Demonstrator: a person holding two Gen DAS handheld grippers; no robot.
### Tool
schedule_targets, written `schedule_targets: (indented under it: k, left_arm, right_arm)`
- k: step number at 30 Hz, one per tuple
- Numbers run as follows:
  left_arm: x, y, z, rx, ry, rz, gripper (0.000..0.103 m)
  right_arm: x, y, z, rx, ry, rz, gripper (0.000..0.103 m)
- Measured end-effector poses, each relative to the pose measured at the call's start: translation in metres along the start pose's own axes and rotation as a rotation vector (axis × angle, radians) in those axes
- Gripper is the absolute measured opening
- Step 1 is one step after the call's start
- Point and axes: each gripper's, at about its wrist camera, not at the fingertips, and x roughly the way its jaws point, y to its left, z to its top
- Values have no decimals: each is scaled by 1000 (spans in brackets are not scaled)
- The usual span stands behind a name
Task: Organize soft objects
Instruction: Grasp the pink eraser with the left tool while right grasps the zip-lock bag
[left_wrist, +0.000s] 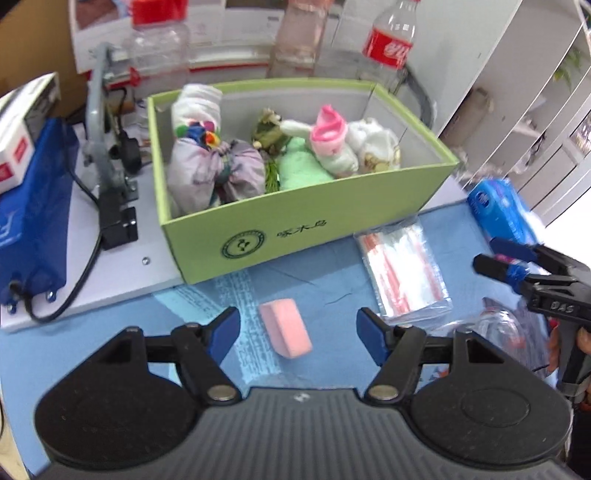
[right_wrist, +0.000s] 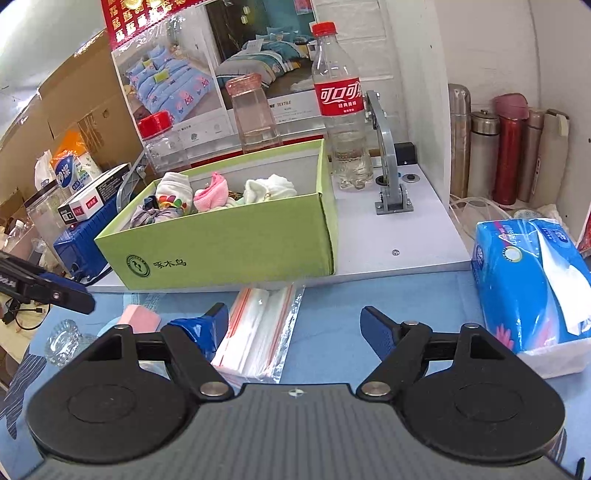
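Note:
A pink sponge (left_wrist: 284, 328) lies on the blue mat just ahead of my left gripper (left_wrist: 297, 332), which is open and empty with the sponge between its fingers' line. The sponge also shows in the right wrist view (right_wrist: 142, 319). A green box (left_wrist: 295, 229) behind it holds several soft things: a knotted cloth bundle (left_wrist: 214, 173), white and pink socks (left_wrist: 328, 136) and a green cloth (left_wrist: 299, 166). My right gripper (right_wrist: 295, 332) is open and empty above the mat, right of the sponge; it also shows in the left wrist view (left_wrist: 495, 254).
A stack of zip bags (right_wrist: 258, 332) lies on the mat before the box (right_wrist: 229, 243). A blue tissue pack (right_wrist: 532, 280) sits at the right. A cola bottle (right_wrist: 341, 110), jars and flasks stand behind. A glass dish (right_wrist: 66, 341) sits at the left.

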Motion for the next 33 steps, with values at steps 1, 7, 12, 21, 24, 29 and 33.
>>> schedule_targets:
  k: [1, 7, 12, 21, 24, 29, 33]
  left_arm:
    - [8, -1, 5, 23, 22, 3, 69]
    - [54, 5, 20, 91, 178, 19, 69]
    - [70, 25, 10, 63, 227, 72, 69]
    - [68, 23, 6, 78, 189, 68, 69]
    - [69, 19, 4, 104, 176, 80, 69]
    - [74, 16, 7, 134, 175, 77, 69]
    - [74, 17, 5, 160, 162, 56, 69]
  right_arm:
    - [2, -4, 1, 5, 2, -1, 65]
    - [9, -20, 5, 26, 12, -15, 65]
    - [21, -14, 14, -4, 41, 1, 66]
    - [90, 29, 39, -110, 382, 17, 66]
    - [106, 40, 42, -107, 470, -39, 66]
    - [132, 62, 38, -130, 591, -72, 69]
    - [144, 71, 42, -169, 650, -128, 70]
